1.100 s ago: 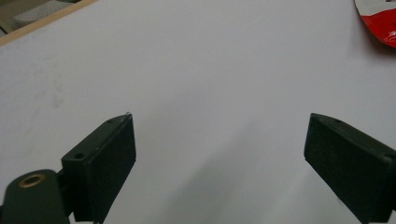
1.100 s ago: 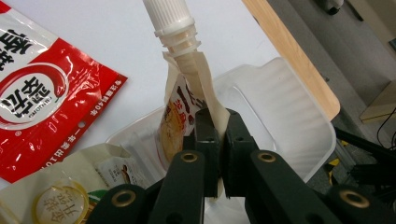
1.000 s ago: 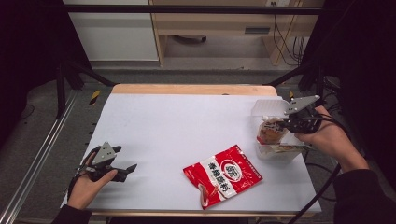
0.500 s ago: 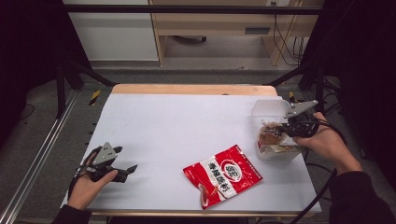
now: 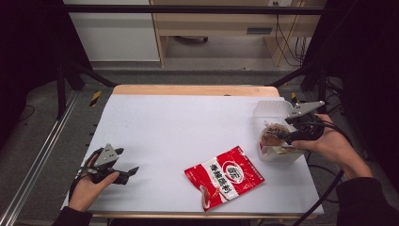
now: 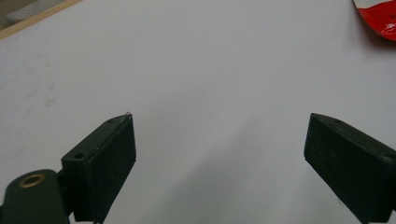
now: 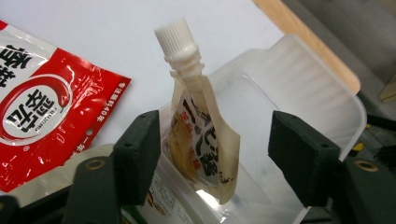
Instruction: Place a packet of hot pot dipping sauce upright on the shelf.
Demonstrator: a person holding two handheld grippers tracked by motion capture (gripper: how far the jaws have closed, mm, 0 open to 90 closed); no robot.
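Pouch: we see a spouted sauce pouch (image 7: 201,135) standing nearly upright inside the clear plastic tub (image 7: 322,88), white screw cap (image 7: 176,36) on top, its lower end down among other packets in the tub.
Tub: it sits at the right edge of the white table (image 5: 188,127), just under our right hand.
Right gripper: the right gripper (image 7: 212,140) is released; its jaws have just been opening, and the pouch stands between them, against or just beside one pad and well clear of the other.
Left gripper: the left gripper (image 5: 123,170) rests on the table near the left front corner, jaws spread wide with nothing between them.
Red packet: a red seasoning packet (image 5: 225,176) lies flat near the front edge, between the two hands and nearer the right one.
Key relation: from the tub the red packet lies toward the table's middle and front, its long axis running diagonally; our right hand is much the nearer.
Judgement: we take the pouch as dropped in, so next comes a lift clear of the cap, then a reach for the red packet.
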